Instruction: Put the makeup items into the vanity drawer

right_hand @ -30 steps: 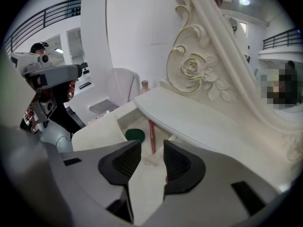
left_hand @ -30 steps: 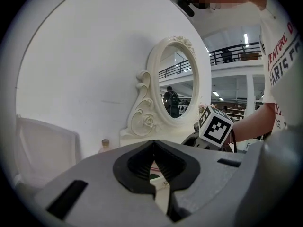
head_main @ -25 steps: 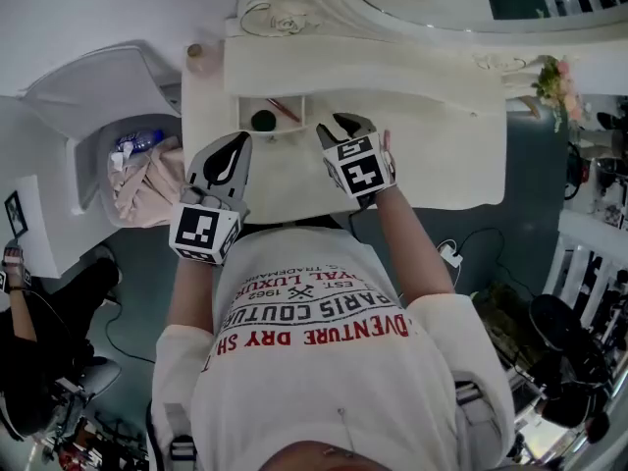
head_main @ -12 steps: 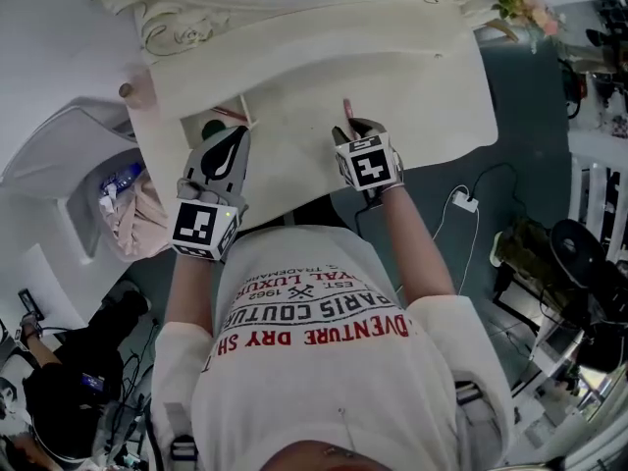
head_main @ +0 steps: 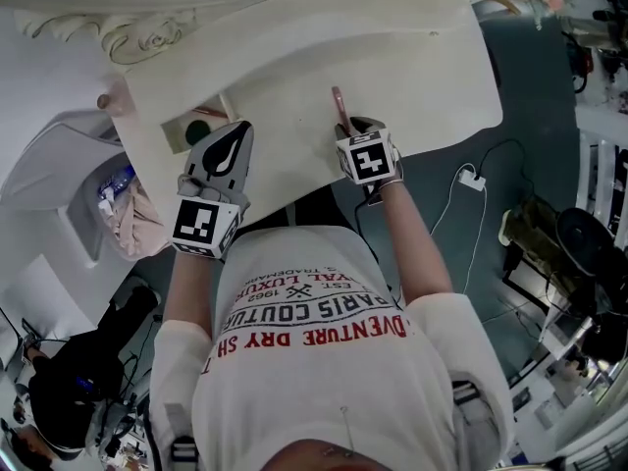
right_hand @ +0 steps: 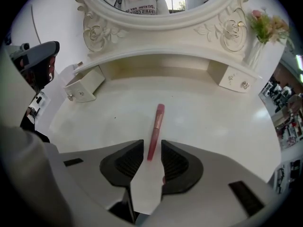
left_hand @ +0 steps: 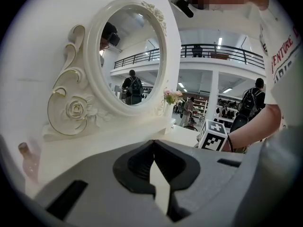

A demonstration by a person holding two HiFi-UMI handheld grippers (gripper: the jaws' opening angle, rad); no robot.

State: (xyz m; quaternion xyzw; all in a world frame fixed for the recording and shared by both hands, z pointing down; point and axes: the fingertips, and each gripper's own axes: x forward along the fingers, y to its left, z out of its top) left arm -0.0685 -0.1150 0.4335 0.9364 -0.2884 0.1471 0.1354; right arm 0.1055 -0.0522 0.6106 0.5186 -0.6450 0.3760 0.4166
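A slim pink makeup stick (right_hand: 155, 126) lies on the white vanity top (right_hand: 213, 122), also seen in the head view as the pink stick (head_main: 339, 109). My right gripper (right_hand: 151, 144) straddles its near end and the jaws are closing, with a small gap still showing on each side of the stick. In the head view the right gripper (head_main: 347, 126) sits just behind the stick. My left gripper (head_main: 238, 131) hovers shut and empty over the table's left part, near the open small drawer (head_main: 175, 131), which holds a dark round item (head_main: 199, 135).
An oval mirror (left_hand: 130, 60) in a carved white frame stands at the back. A second small drawer (right_hand: 232, 77) on the right is closed, beside a vase of flowers (right_hand: 265, 30). A bin with cloth (head_main: 128, 214) stands left of the table, and cables (head_main: 471, 180) lie on the floor.
The right gripper has moved forward so the pink stick's near end now lies between its jaws, which have narrowed. The left gripper stays in place, shut.
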